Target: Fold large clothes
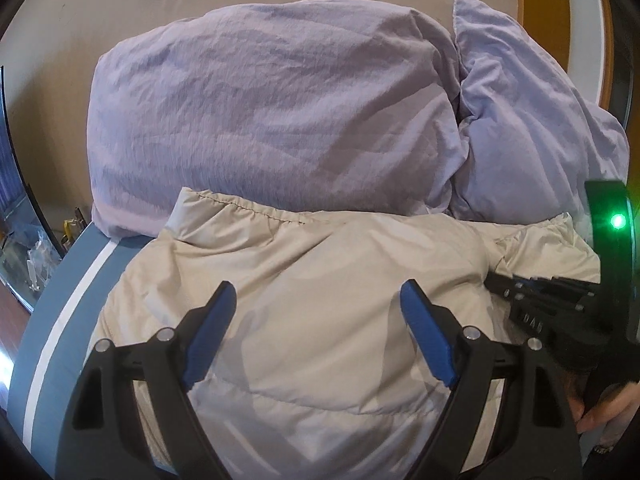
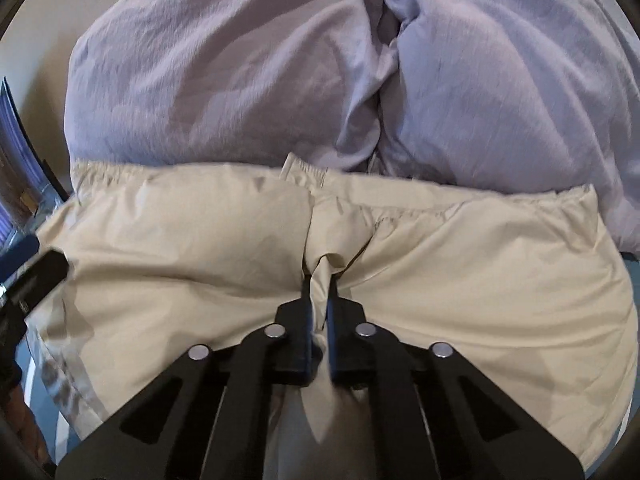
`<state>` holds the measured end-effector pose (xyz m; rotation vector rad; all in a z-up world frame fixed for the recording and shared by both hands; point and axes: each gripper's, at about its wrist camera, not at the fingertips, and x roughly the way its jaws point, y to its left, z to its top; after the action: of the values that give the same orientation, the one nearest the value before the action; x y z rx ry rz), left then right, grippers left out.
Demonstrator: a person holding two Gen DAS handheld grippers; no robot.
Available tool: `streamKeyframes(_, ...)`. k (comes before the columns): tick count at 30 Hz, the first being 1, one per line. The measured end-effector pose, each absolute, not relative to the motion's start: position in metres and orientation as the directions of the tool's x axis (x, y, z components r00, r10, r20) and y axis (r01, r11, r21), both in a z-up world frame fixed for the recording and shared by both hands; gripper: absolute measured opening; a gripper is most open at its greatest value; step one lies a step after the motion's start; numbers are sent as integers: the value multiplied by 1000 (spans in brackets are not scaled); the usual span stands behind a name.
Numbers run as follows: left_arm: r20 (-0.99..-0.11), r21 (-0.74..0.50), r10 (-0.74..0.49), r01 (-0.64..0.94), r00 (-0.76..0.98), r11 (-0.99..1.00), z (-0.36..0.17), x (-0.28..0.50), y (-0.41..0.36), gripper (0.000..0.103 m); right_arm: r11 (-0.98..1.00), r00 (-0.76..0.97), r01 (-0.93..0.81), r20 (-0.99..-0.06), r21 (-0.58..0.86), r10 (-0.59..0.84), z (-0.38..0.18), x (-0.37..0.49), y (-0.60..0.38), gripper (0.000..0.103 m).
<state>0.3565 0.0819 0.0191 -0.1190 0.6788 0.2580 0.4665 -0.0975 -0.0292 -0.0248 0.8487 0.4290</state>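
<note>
Through my left wrist view, my left gripper [image 1: 316, 300] stands wide, its blue pads spread with nothing between them, hovering over the beige padded jacket [image 1: 304, 320] that lies puffed up on the bed with the blue sheet and white stripe [image 1: 68, 320]. My right gripper [image 1: 532, 300] shows at the right edge of this view, low against the jacket's far side. I judge the fold is only beginning: one hand has its hold, this one has none. The elastic hem [image 1: 240, 206] runs along the jacket's far edge, pressed up against the large lilac crumpled pillow [image 1: 260, 112], with a second lilac pillow [image 1: 528, 112] beside it, so there is little room to carry cloth that way; the bed's left edge is near, and beyond it is floor. The open room looks to be toward me. Through my right wrist view, my right gripper [image 2: 319, 292] is clamped narrow on a pinched ridge of the jacket's [image 2: 180, 264] beige cloth, about where the two front panels meet at the centre seam [image 2: 316, 216]. The gathered hem [image 2: 440, 208] runs across the top of the jacket, touching both lilac pillows [image 2: 240, 60]. My left gripper [image 2: 36, 276] shows dark at the left edge, just off the jacket's side. Next I should take a matching hold with the left on the cloth below it, then lift both evenly, since the slick, puffy fabric may slip or billow; the jacket's right side bulges close to the bed's edge.
</note>
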Motion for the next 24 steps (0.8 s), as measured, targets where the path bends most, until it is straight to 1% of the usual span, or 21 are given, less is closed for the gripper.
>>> streamKeyframes(3, -630, -27, 198, -276, 751, 961, 21, 356, 83, 84, 918, 603, -344, -702, 199, 378, -20, 477, -106, 3)
streamKeyframes(6, -627, -28, 203, -282, 752, 959, 22, 357, 85, 84, 925, 632, -315, -680, 214, 372, -16, 487, -108, 3)
streamKeyframes(10, -636, -35, 208, -297, 743, 954, 14, 364, 87, 84, 939, 616, -281, -713, 198, 335, -40, 499, -101, 3)
streamKeyframes(13, -646, -12, 228, -309, 728, 951, 4, 371, 88, 84, 946, 634, -283, -709, 160, 310, -51, 499, -96, 5)
streamKeyframes(16, -662, 19, 256, -325, 704, 945, -9, 380, 88, 85, 945, 634, -277, -707, 172, 314, -54, 502, -98, 10)
streamKeyframes(18, -679, 31, 272, -343, 682, 939, -18, 387, 91, 86, 942, 630, -270, -703, 199, 329, -54, 502, -104, 28)
streamKeyframes(19, -691, 33, 277, -354, 667, 935, -24, 391, 94, 86, 941, 631, -267, -701, 207, 333, -53, 502, -107, 32)
streamKeyframes(20, -701, 30, 278, -363, 656, 931, -27, 394, 96, 86, 940, 631, -266, -698, 216, 339, -53, 501, -111, 40)
streamKeyframes(21, -712, 26, 279, -373, 644, 927, -31, 397, 100, 86, 936, 631, -267, -693, 227, 348, -51, 498, -115, 44)
streamKeyframes(24, -723, 31, 291, -391, 626, 920, -36, 402, 104, 86, 929, 657, -276, -657, 245, 369, -41, 488, -131, 50)
